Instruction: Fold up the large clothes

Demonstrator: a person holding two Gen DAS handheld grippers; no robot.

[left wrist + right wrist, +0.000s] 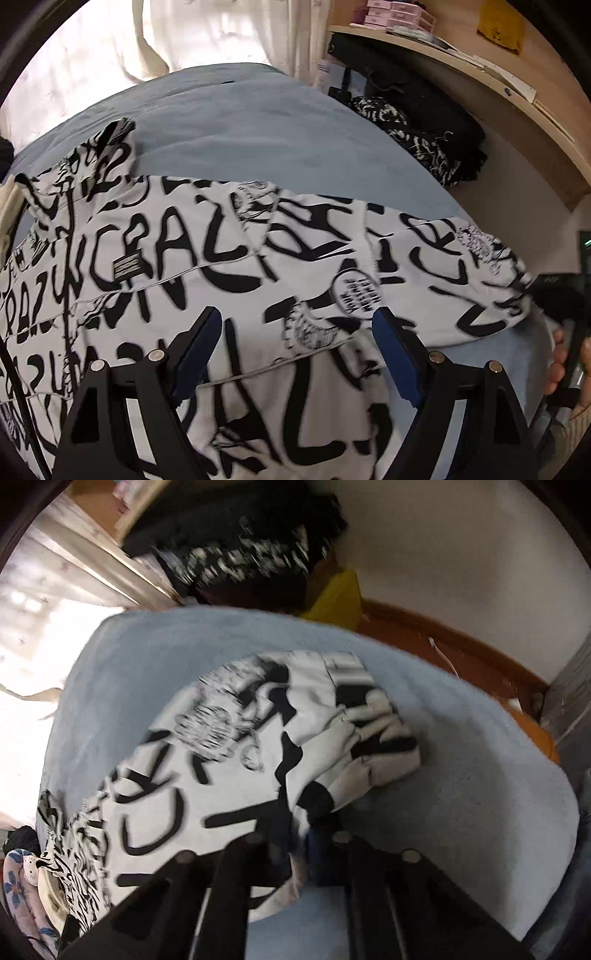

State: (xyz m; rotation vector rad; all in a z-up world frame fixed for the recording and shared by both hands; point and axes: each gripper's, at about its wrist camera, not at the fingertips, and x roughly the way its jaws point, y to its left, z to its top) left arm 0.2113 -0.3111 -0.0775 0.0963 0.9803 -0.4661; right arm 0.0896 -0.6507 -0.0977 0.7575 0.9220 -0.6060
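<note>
The left wrist camera sits just behind the left gripper [295,328] and looks steeply down along it, close over the printed garment [207,258] on the blue bed cover [258,125], facing a curtained window and a wooden shelf [480,70]. The right wrist camera looks down likewise past the right gripper [299,834], very near the same garment's cuff end. Both views share garment, bed cover and the dark clothes pile [417,125]

My right gripper's [301,834] fingertips are buried in the blurred printed garment [221,746]. The dark clothes pile [240,554] behind is smeared; my hand [565,365] is cut off.
</note>
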